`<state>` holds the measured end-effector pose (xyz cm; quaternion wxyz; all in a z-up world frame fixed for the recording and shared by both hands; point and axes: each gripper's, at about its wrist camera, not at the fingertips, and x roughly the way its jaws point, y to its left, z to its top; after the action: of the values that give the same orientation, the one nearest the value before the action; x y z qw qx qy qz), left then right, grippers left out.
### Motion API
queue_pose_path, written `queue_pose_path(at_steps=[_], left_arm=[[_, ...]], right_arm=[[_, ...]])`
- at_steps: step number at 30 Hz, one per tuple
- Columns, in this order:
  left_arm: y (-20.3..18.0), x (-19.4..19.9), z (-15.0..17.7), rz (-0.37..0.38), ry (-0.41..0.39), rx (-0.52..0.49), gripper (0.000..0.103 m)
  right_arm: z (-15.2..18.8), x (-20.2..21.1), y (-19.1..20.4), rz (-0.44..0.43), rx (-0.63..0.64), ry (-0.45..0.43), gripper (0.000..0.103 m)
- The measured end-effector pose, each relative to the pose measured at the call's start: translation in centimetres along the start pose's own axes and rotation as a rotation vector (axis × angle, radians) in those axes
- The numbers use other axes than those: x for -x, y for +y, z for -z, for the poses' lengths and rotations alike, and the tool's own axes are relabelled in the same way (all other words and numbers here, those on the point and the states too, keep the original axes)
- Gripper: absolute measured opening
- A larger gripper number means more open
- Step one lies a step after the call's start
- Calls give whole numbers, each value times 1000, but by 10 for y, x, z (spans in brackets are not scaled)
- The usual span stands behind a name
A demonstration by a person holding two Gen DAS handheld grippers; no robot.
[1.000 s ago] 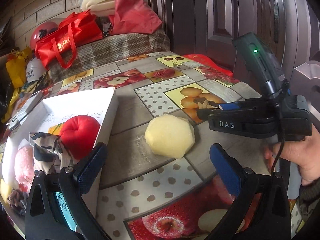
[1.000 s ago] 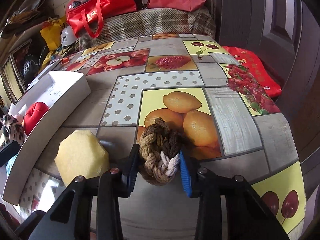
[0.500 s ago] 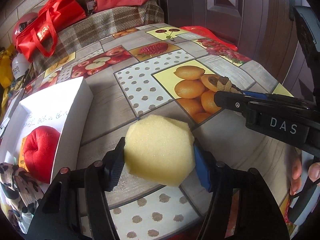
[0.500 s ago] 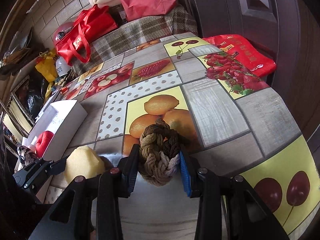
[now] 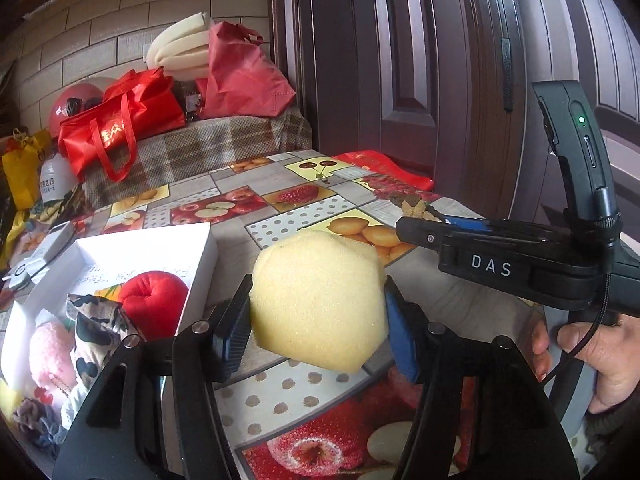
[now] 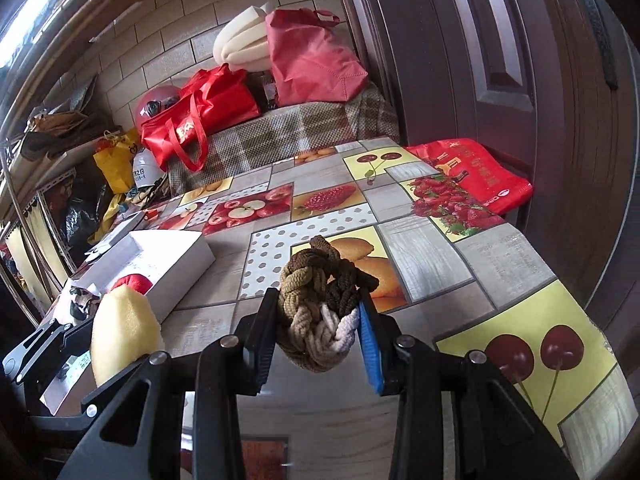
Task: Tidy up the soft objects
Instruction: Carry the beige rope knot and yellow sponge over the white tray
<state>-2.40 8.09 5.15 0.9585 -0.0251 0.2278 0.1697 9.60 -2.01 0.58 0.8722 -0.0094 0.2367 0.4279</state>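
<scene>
I am holding a pale yellow faceted foam sponge [image 5: 320,300] clamped in my left gripper [image 5: 316,328], the nearer one, just right of the open white cardboard box [image 5: 200,248], while my right gripper [image 6: 318,336] is gripping a braided brown-and-cream rope knot [image 6: 320,304].

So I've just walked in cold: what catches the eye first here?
The yellow sponge pinched in the left claw, lifted above the fruit-print tablecloth. Beside it, the right claw grips a braided rope knot. At left, a white box already holds a red plush apple.

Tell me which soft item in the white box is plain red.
The red plush apple, lying against the white box's right wall; the leopard-print cloth and pink plush beside it are patterned or pale.
</scene>
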Motion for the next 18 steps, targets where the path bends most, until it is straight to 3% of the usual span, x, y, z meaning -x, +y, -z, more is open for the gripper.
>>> queue_pose_path(at_steps=[4,18], left_arm=[[17,20,10,-3,-16,28,60],[73,78,40,-64,-68,57,60]], right_arm=[[9,16,26,-8,79,-48,38],[38,29,112,-138,242,-69,38]])
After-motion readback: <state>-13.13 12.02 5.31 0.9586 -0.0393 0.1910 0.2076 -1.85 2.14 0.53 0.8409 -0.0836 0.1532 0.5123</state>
